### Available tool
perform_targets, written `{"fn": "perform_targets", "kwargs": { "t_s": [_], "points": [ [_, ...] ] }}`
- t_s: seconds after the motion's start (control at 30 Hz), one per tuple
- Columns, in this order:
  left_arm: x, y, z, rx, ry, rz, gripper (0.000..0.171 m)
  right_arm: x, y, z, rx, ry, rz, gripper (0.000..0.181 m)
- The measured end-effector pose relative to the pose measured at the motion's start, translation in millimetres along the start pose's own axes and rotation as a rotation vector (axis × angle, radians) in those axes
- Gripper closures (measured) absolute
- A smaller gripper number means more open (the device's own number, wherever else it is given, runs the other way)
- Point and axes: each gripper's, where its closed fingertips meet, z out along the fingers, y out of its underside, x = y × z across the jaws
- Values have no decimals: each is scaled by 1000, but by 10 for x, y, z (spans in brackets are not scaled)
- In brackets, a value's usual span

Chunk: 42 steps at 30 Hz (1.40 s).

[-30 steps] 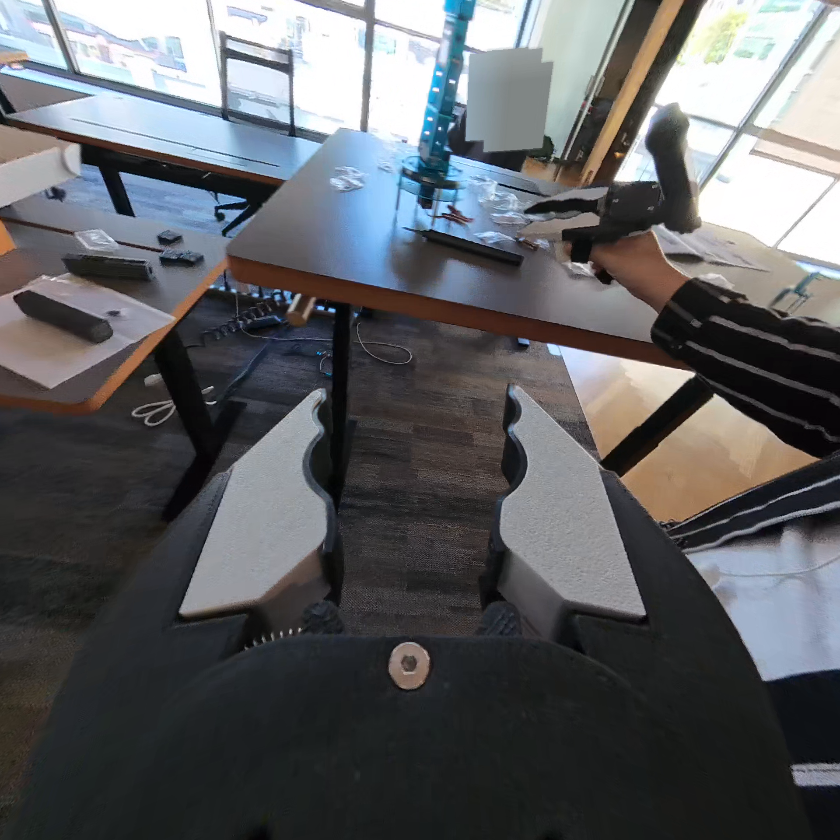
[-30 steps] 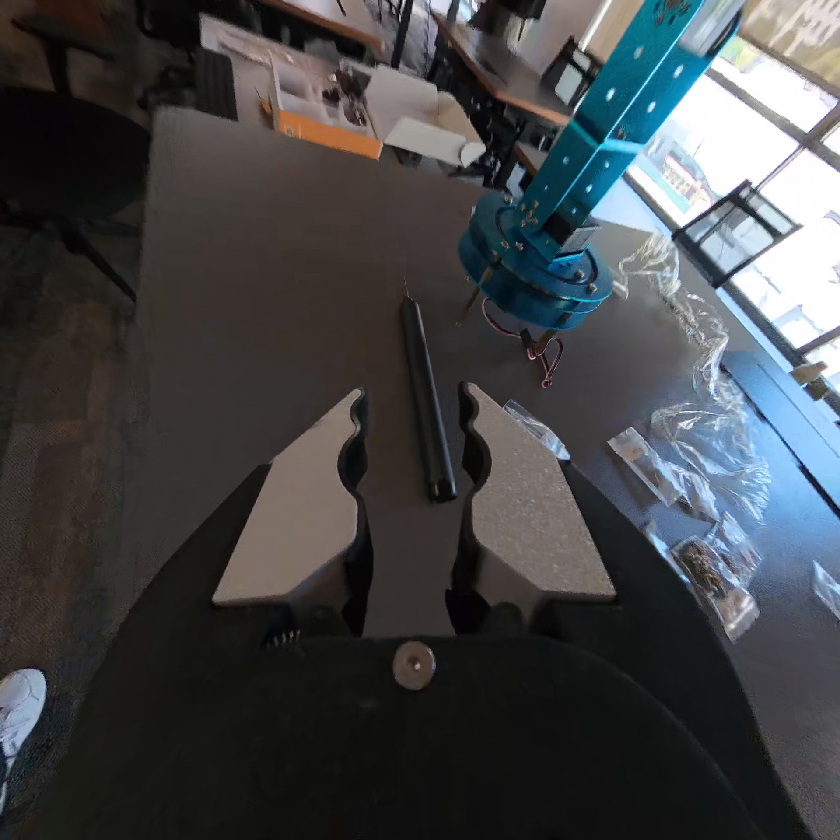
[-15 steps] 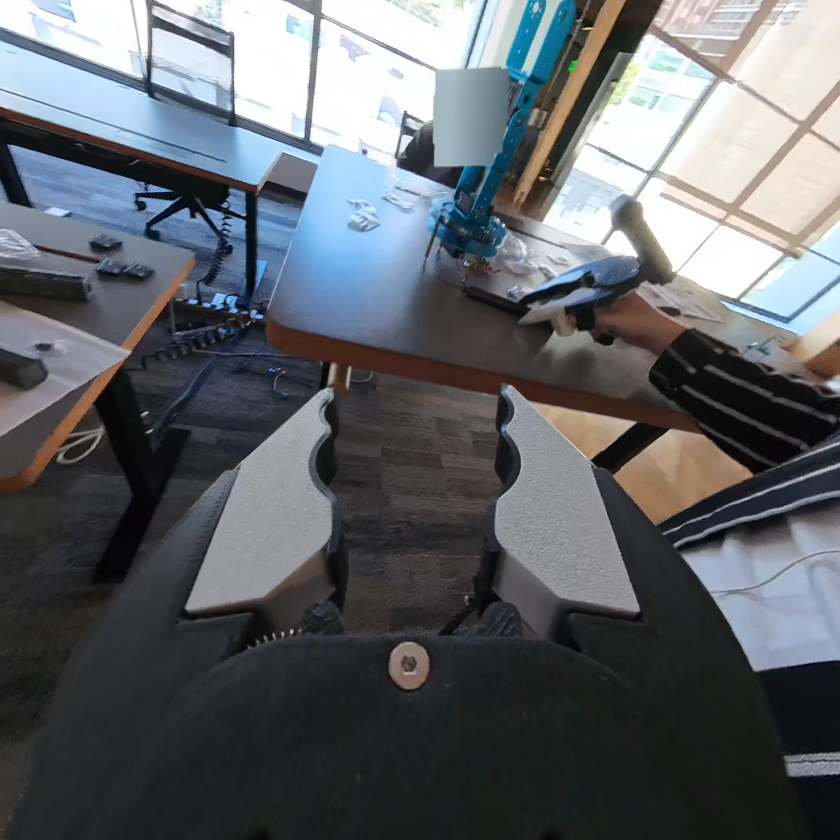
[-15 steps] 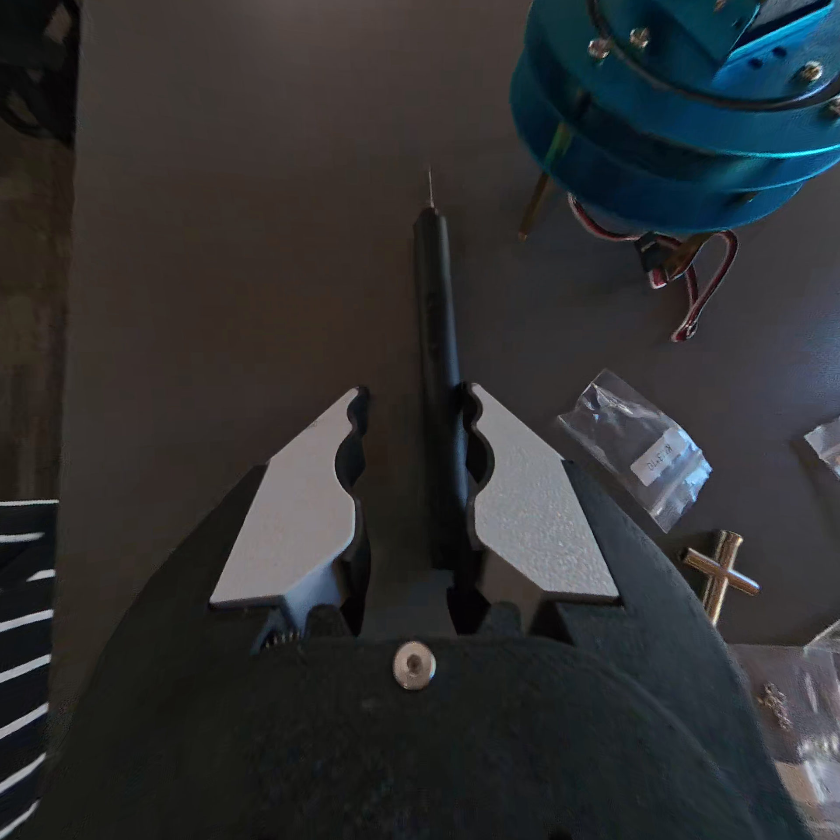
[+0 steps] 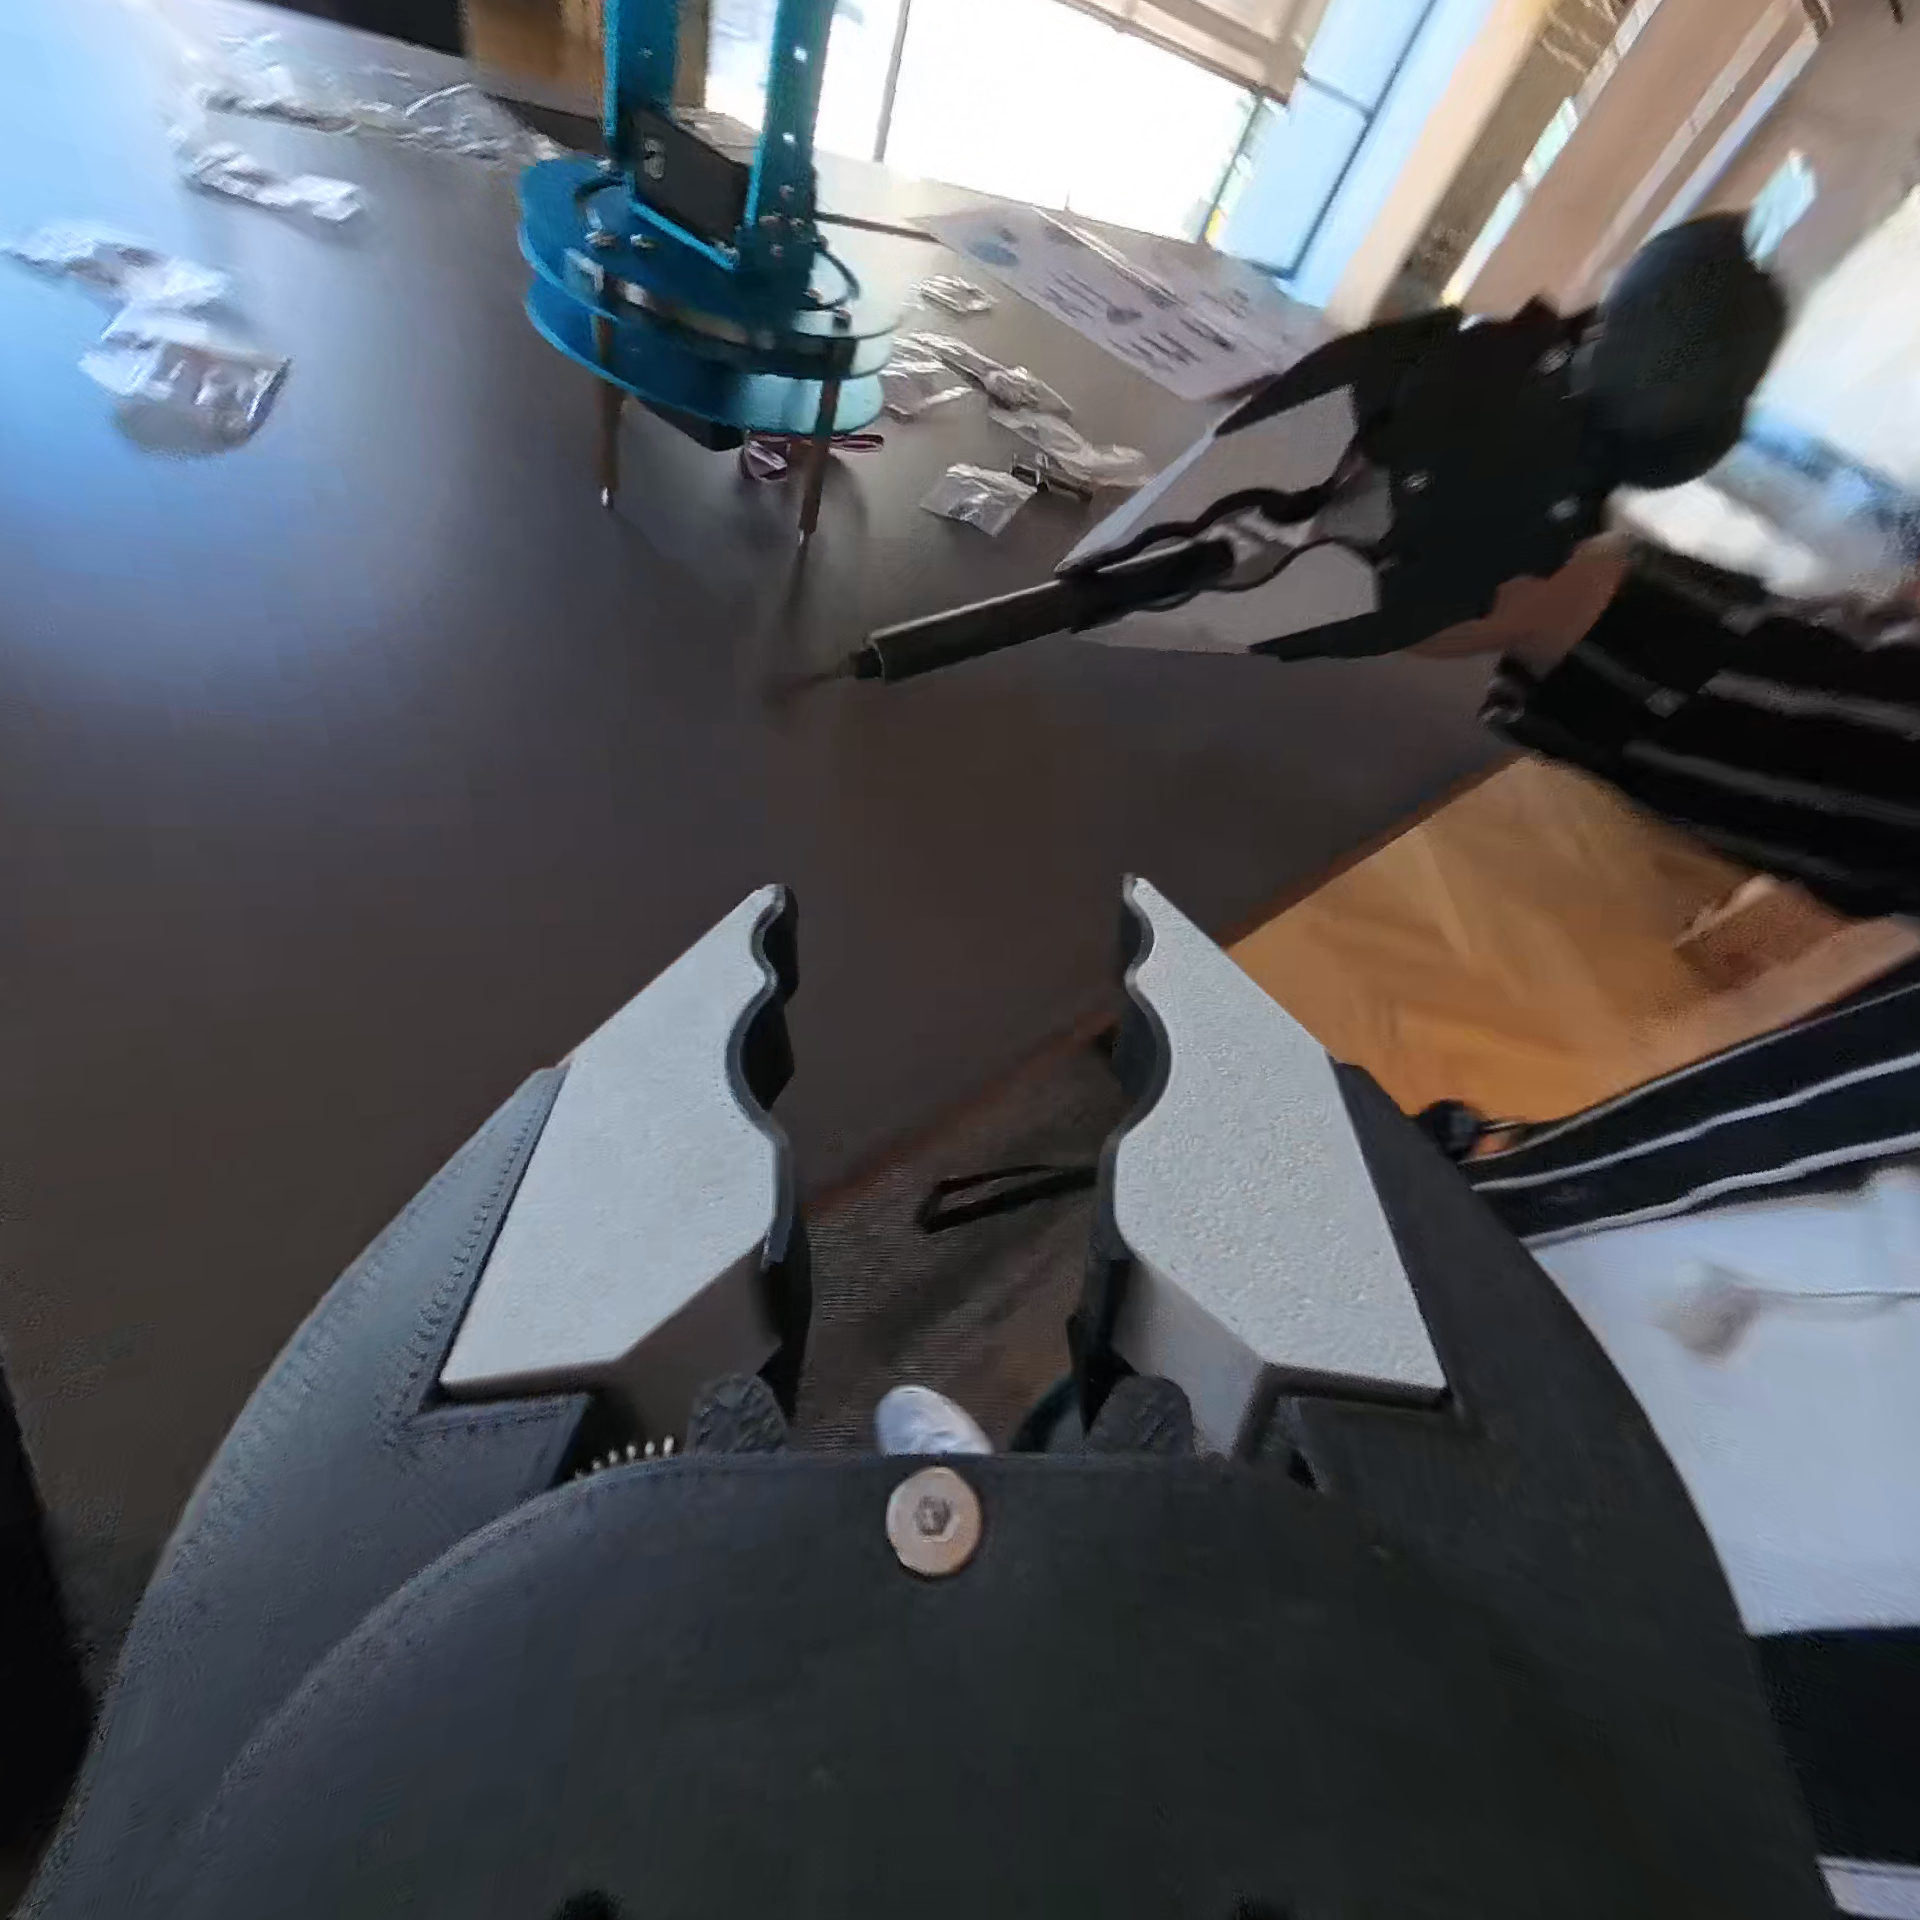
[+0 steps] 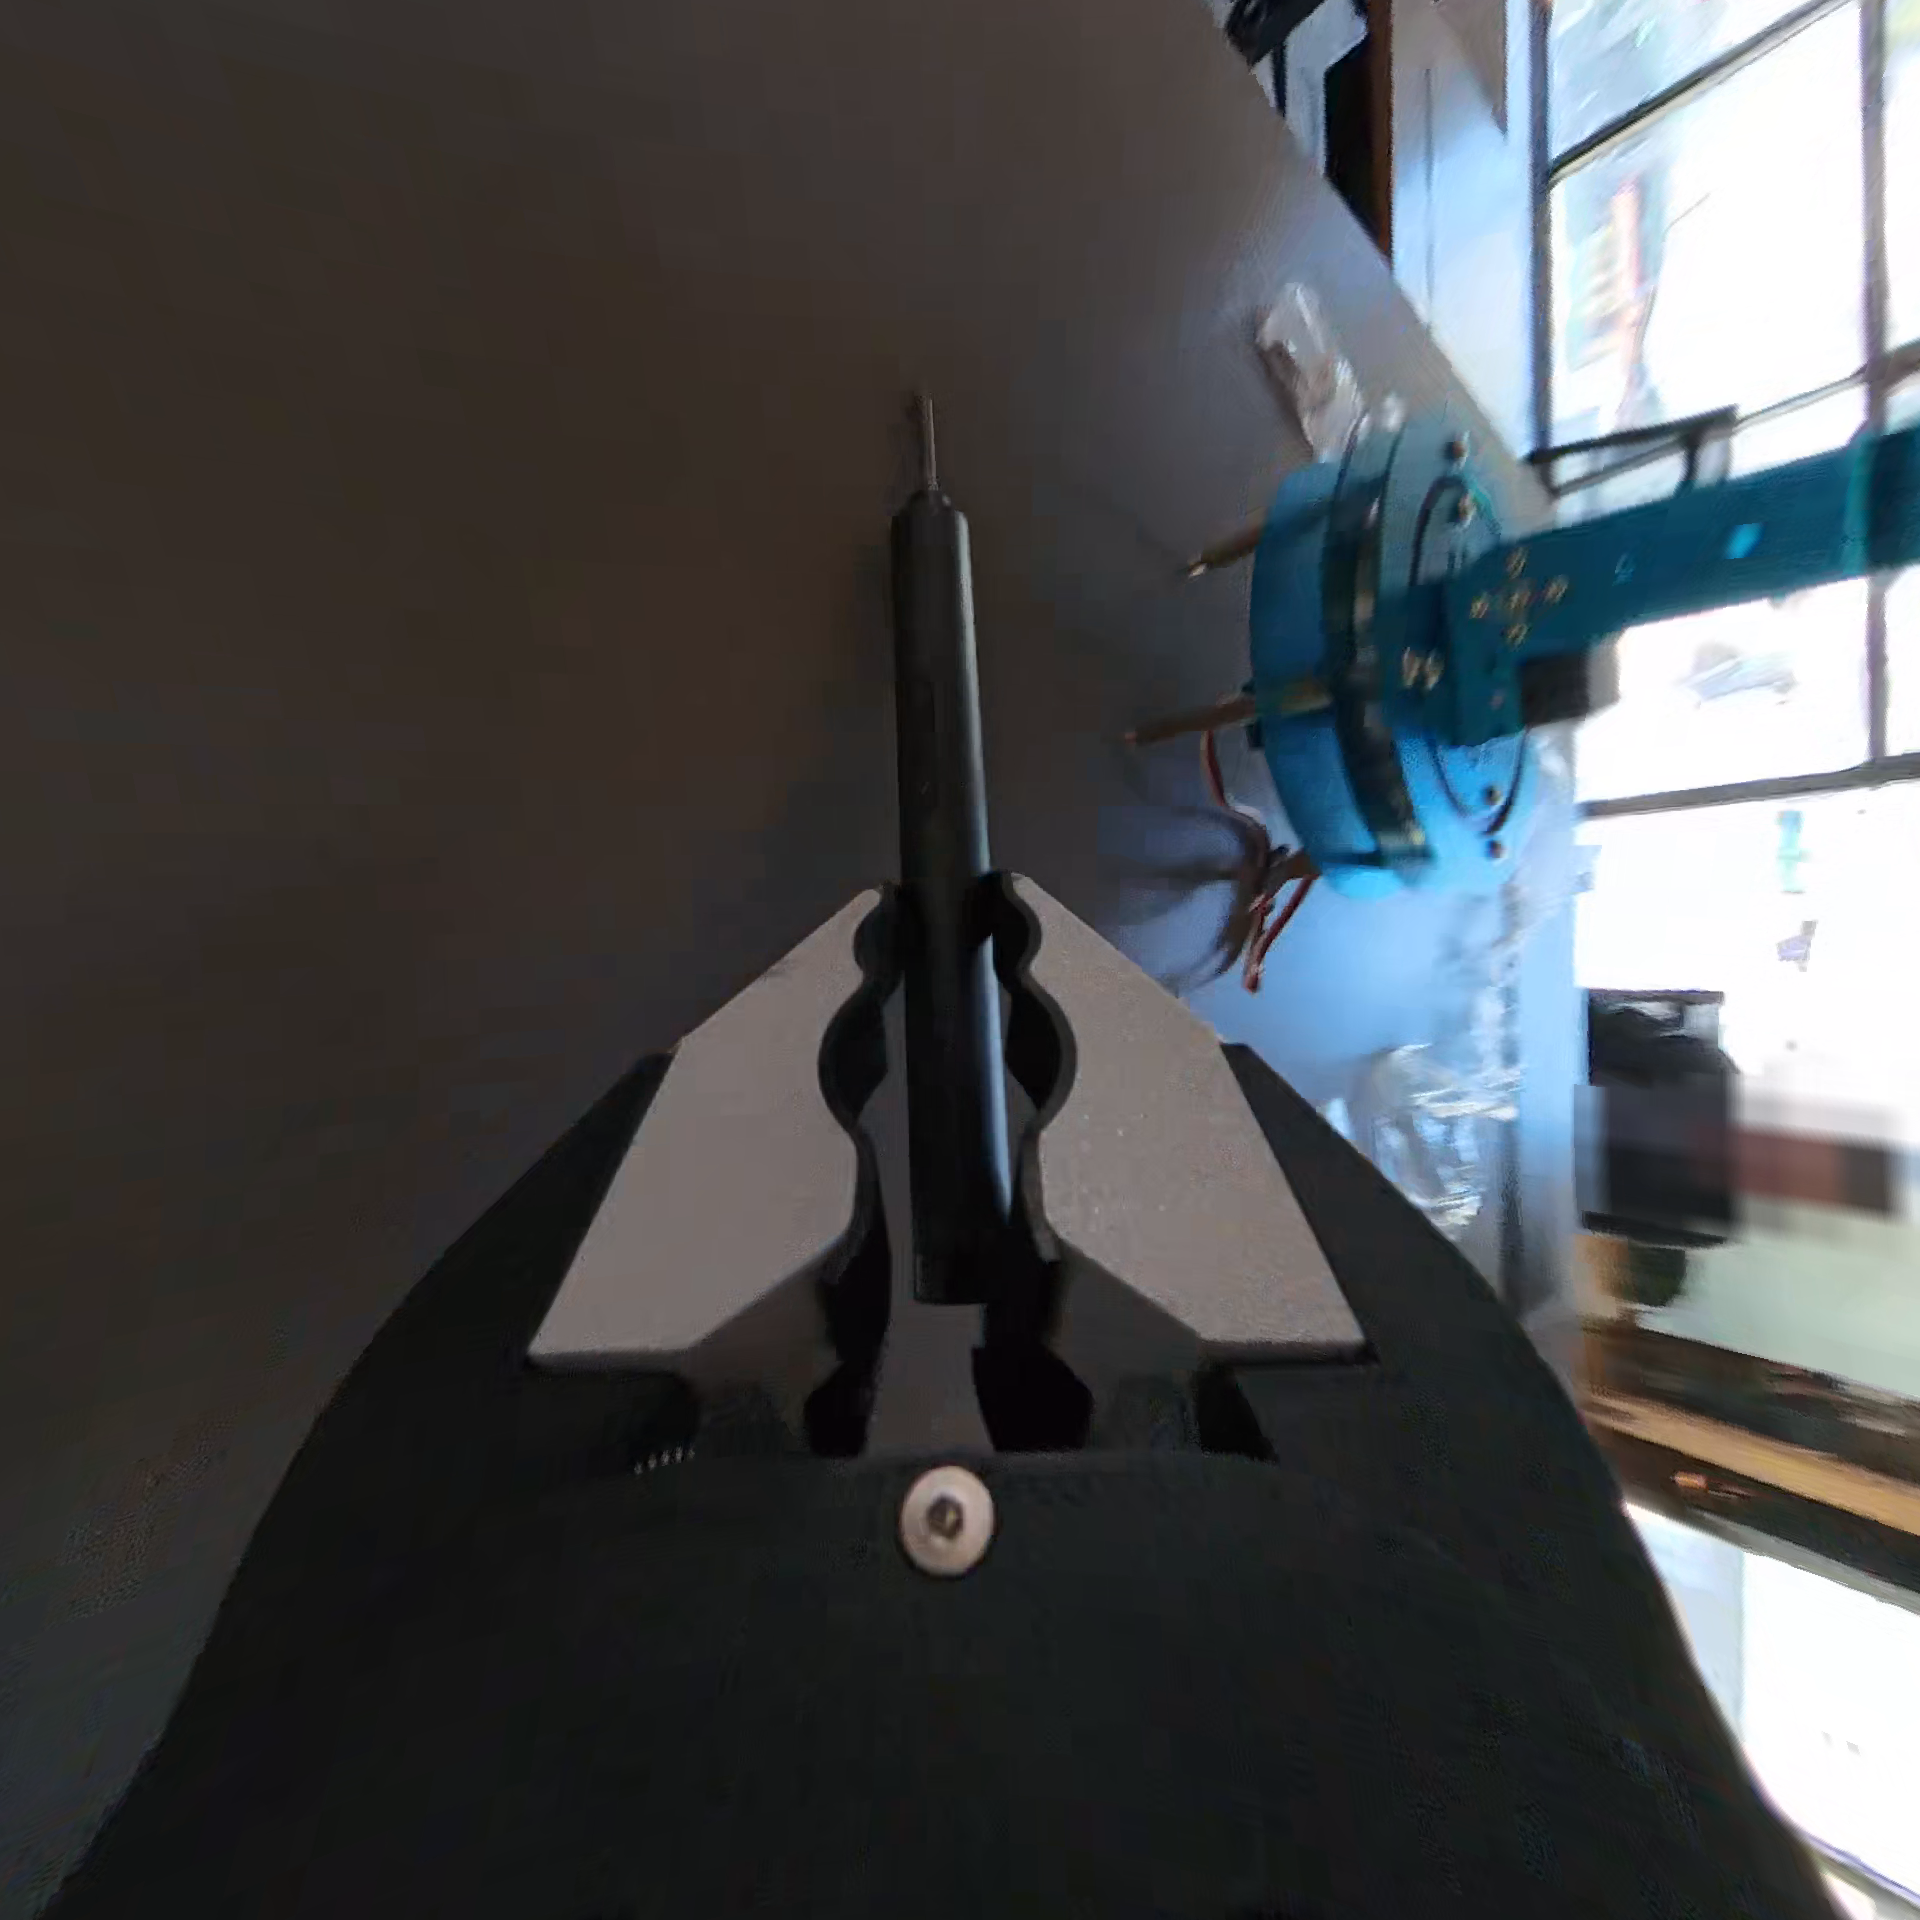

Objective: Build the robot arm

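My right gripper (image 6: 943,894) is shut on a slim black screwdriver (image 6: 935,727), whose thin metal bit points forward over the dark table (image 6: 416,520). In the left wrist view the same gripper (image 5: 1081,566) holds the screwdriver (image 5: 966,629) tilted, with its tip close to the tabletop (image 5: 364,727). My left gripper (image 5: 956,909) is open and empty above the table's front edge. A blue round-based metal tower (image 5: 707,301) stands on thin legs at the back of the table; it also shows in the right wrist view (image 6: 1392,665).
Several small clear plastic bags (image 5: 187,374) lie at the left and more (image 5: 997,395) lie right of the tower. A printed sheet (image 5: 1132,301) lies at the back right. A striped sleeve (image 5: 1704,727) is at the right. A shoe (image 5: 925,1423) and wooden floor (image 5: 1507,966) show below. The gap from one gripper's tips to the other's is roughly 20 centimetres.
The right gripper has closed on the screwdriver, lifted it off the table and rolled sideways. The left gripper has moved forward from over the floor to above the table's edge.
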Motion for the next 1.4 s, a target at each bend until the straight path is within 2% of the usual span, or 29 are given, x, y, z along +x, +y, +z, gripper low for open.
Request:
{"fn": "perform_targets", "kwargs": {
  "t_s": [0.1,0.2,0.3,0.43,0.47,0.53,0.57,0.7,0.83,0.93,1.03,1.1,1.17,1.23,1.33,1.4],
  "points": [
    [-192,-35,304,-51,30,232,112,12,-185,-108,-38,83,-111,165],
    [-260,-157,586,-98,33,562,107,33,-322,-221,-91,122,-141,165],
    [-97,-283,878,-121,74,920,110,45,-410,-304,-158,157,-158,165],
    [200,-229,1263,-160,252,1134,127,-8,-529,-399,-216,160,-162,165],
    [225,-225,1344,-166,263,1184,134,-13,-540,-427,-232,161,-164,165],
    [308,-158,1432,-187,325,1282,158,-3,-510,-488,-277,161,-167,165],
    [342,-158,1473,-179,330,1314,159,4,-483,-519,-295,159,-166,165],
    [501,-267,1564,-133,348,1242,159,133,-329,-656,-333,204,-123,164],
    [672,-507,1570,-65,347,1095,160,446,-249,-959,-213,366,61,151],
    [792,-637,1611,-48,341,991,161,634,-97,-1246,-20,477,324,132],
    [963,-755,1681,-40,307,946,160,750,106,-1590,236,549,607,127],
    [1182,-857,1735,-21,298,913,160,828,298,-1866,391,582,783,113],
    [1443,-978,1830,8,273,883,160,921,497,-2268,545,626,885,110],
    [1783,-1099,1949,49,271,816,160,972,717,-2572,667,559,996,108],
    [2462,-1249,2154,120,342,729,161,1060,916,-2889,852,262,1176,102],
    [2893,-1354,2340,165,369,707,161,1152,973,-3108,965,67,1245,105]
  ]
}}
